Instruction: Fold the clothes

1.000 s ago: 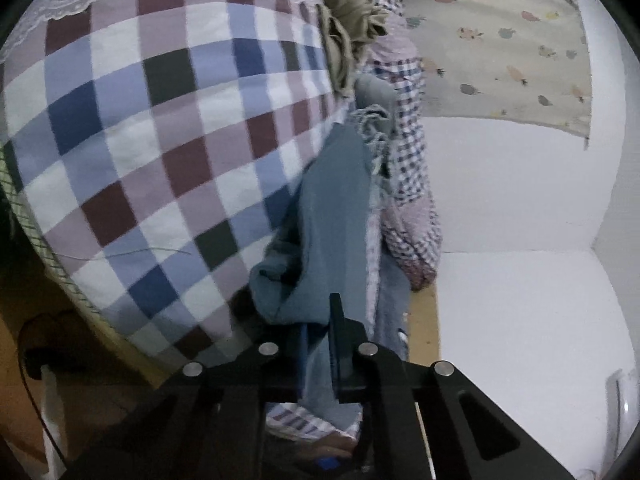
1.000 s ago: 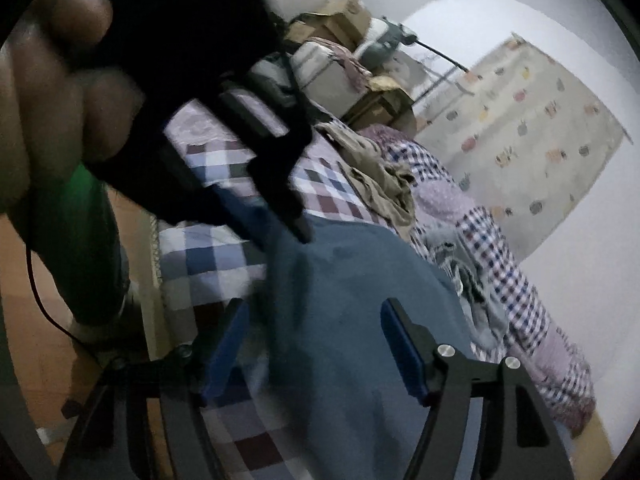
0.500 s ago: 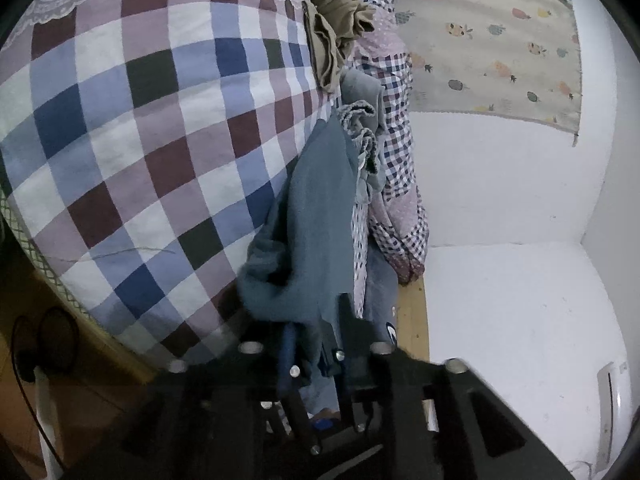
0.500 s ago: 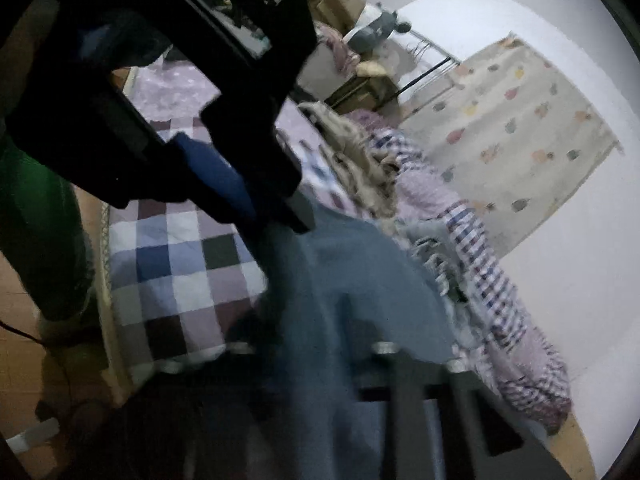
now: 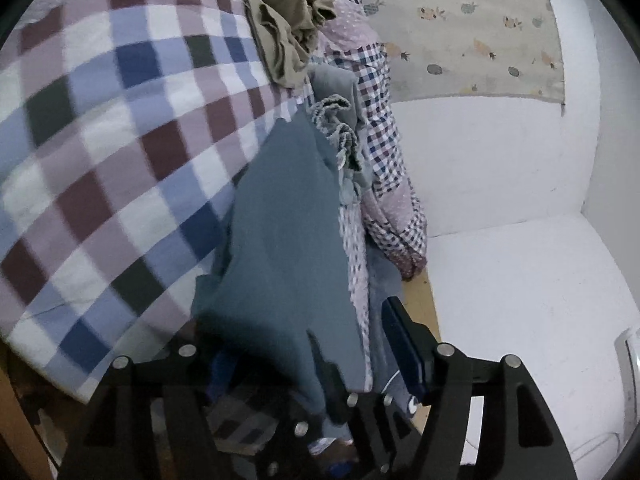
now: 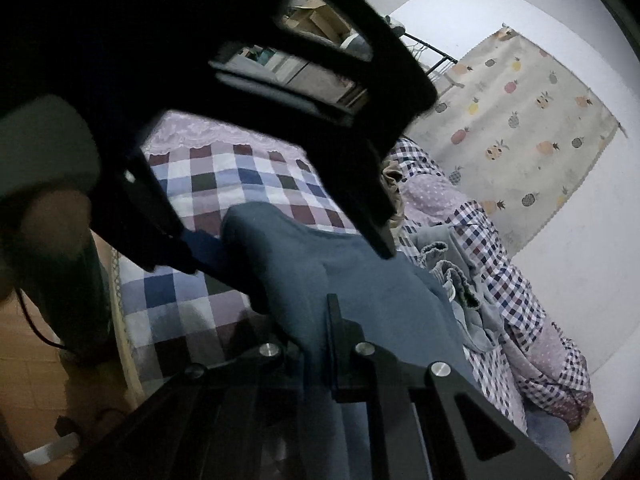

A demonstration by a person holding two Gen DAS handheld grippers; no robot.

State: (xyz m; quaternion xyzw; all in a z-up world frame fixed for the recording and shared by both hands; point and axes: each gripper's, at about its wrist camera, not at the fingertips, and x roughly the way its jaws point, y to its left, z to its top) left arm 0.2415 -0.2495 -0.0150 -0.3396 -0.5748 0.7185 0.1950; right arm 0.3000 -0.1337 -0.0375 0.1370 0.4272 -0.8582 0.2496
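The blue-grey garment [image 6: 360,280] drapes over the checked bed [image 5: 100,140], soft and limp. The right gripper [image 6: 320,320] pinches its near edge; the left gripper [image 5: 304,340] has just been opening, cloth hanging loose between its jaws. Best regripped at a corner.

The garment [image 5: 288,240] lies on the bed [image 5: 120,152], centre frame. Clothes heap [image 5: 288,28] at twelve o'clock behind it; quilt [image 5: 388,152] at two o'clock; wall hanging [image 5: 480,28] beyond, at one.

Black angular tool [image 5: 304,344] frames, silver screws, blue pads [image 5: 402,344].
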